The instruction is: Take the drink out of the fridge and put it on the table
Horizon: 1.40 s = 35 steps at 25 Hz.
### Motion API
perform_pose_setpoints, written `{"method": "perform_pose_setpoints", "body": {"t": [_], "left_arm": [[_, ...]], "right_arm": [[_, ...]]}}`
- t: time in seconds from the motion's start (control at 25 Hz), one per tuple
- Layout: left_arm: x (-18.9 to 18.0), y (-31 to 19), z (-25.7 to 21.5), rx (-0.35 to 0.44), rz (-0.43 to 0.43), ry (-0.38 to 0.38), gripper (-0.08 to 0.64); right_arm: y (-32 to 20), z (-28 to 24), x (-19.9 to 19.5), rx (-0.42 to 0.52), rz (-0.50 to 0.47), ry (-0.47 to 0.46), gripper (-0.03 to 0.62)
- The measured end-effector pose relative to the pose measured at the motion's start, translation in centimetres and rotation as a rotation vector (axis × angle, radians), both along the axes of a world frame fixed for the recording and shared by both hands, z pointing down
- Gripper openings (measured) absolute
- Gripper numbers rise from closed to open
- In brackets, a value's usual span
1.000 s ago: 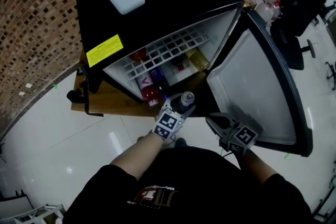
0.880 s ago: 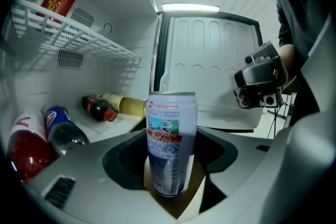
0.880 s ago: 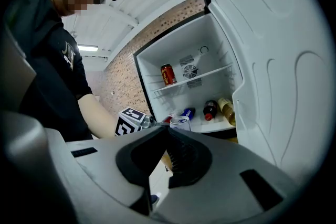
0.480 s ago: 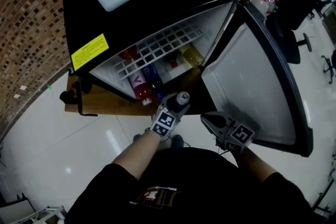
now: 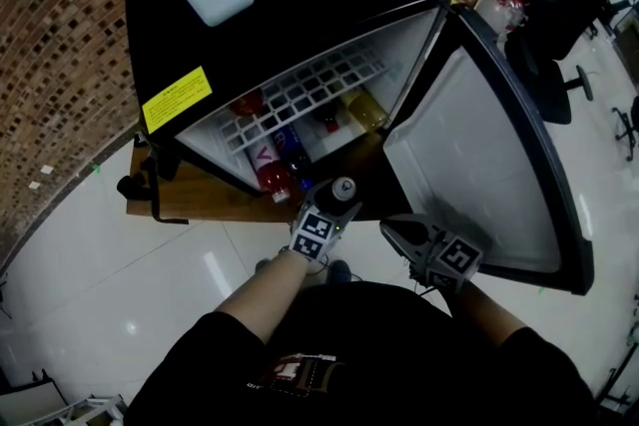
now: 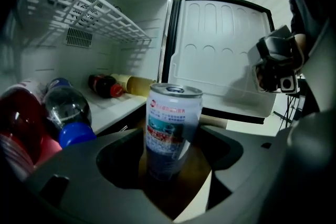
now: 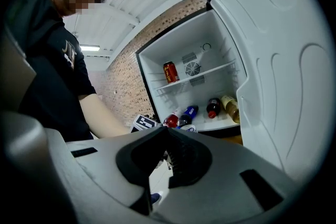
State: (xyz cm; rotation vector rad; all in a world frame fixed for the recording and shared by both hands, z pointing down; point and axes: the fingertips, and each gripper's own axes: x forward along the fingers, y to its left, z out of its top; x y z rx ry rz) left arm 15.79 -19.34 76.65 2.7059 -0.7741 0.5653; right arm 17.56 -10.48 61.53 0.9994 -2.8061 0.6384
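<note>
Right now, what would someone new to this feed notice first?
The black fridge stands with its door swung wide, in the middle of the head view. Just in front of it, an upright drink can stands on the wooden table between the left tongs, whose jaws are opening around it. Inside, bottles lie on the fridge floor.
</note>
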Motion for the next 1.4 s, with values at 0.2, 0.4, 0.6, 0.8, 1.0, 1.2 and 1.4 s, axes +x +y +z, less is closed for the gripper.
{"method": "perform_pose_setpoints", "body": {"t": [0.2,0.4,0.6,0.8,1.0,1.2,1.4], "left_arm": [[-2.6,5.0,-0.3,-0.109,0.059,0.016,0.373],[-9.4,8.2,-4.6,-0.165,0.046,0.129,0.269],[-17.7,6.3,-11.2,-0.1,-0.035,0.242,0.134],[-26.3,4.7,-15.9,-0.05,-0.121,0.319,0.004],[-32.1,3.5,-19.5,-0.041,-0.094,0.408,0.0],[-34.5,3.8,-20.6,-0.016,-0.049,0.395,0.0],[-35.0,4.6,-20.5,-0.026,-0.04,0.416,0.0]], "right_arm": [[0.4,0.0,0.3,-0.001,0.011,0.003,0.0],[0.2,-1.1,0.0,0.012,0.03,-0.003,0.0],[-1.8,-2.2,-1.6,0.054,0.058,-0.027,0.0],[-1.9,-4.4,-6.1,0.065,0.061,-0.055,0.0],[-2.3,-4.9,-9.8,0.081,0.085,-0.06,0.0],[-2.0,-5.3,-11.6,0.071,0.109,-0.043,0.0],[-1.5,-5.5,-12.1,0.067,0.105,-0.008,0.0]]}}
